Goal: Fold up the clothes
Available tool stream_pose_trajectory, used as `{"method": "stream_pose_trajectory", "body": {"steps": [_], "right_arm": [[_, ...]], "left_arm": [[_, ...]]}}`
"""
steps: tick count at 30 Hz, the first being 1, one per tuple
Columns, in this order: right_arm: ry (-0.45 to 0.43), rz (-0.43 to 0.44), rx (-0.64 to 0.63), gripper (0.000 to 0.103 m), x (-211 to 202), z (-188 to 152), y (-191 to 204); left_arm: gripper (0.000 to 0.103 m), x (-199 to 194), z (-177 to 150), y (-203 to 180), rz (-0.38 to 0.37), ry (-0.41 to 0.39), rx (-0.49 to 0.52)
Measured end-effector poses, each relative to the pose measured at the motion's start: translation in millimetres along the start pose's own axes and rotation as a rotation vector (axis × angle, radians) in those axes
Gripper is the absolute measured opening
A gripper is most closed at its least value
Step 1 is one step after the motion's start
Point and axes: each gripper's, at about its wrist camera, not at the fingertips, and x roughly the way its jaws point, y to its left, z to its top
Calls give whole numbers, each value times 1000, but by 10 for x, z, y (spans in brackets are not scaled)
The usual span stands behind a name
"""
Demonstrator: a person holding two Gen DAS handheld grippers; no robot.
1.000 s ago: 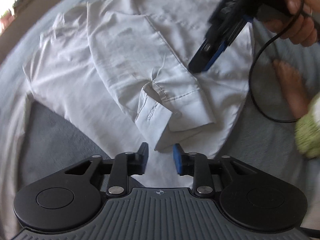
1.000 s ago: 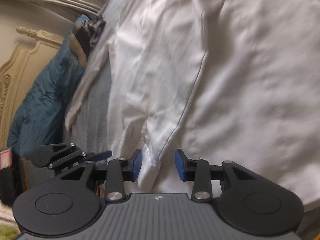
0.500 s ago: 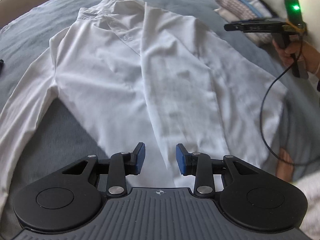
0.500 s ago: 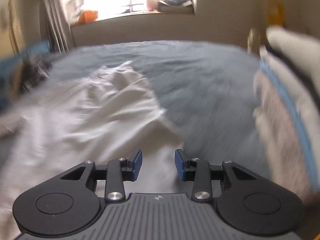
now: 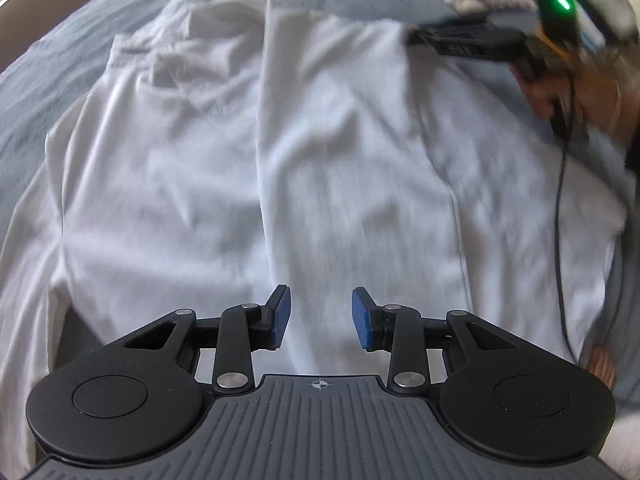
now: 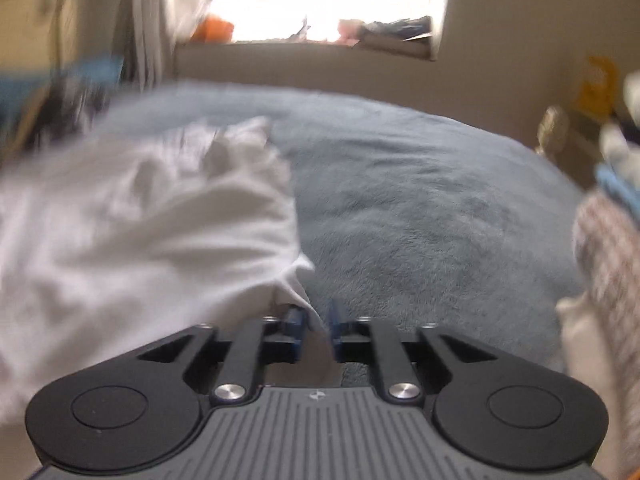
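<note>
closing on a pinched edge of the white cotton shirt [image 6: 152, 232], the right gripper [image 6: 316, 330] is set at its side. the shirt's long axis is laid away from the left gripper [image 5: 319, 318], which is held spread and empty above the hem.

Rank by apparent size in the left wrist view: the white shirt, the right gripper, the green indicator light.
1. white shirt, fills most of the view.
2. right gripper, jaws closing on the shirt's edge; blurred, farther away, so true size unsure.
3. green indicator light, smallest.
</note>
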Motion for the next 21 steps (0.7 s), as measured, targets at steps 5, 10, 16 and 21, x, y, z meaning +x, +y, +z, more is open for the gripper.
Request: {"method": "stream_pose_trajectory", "body": {"steps": [5, 10, 16, 21], "right_arm": [[-57, 32, 217, 4, -33, -158, -322], [-72, 61, 298, 4, -23, -287, -448], [-79, 86, 322, 4, -2, -336, -495], [-79, 105, 340, 4, 22, -371, -515]], "left_arm": [[33, 46, 718, 186, 9, -162, -137], [39, 346, 1589, 380, -64, -249, -284], [40, 883, 2413, 452, -17, -150, -375], [40, 1205, 2806, 369, 79, -9, -405]]}}
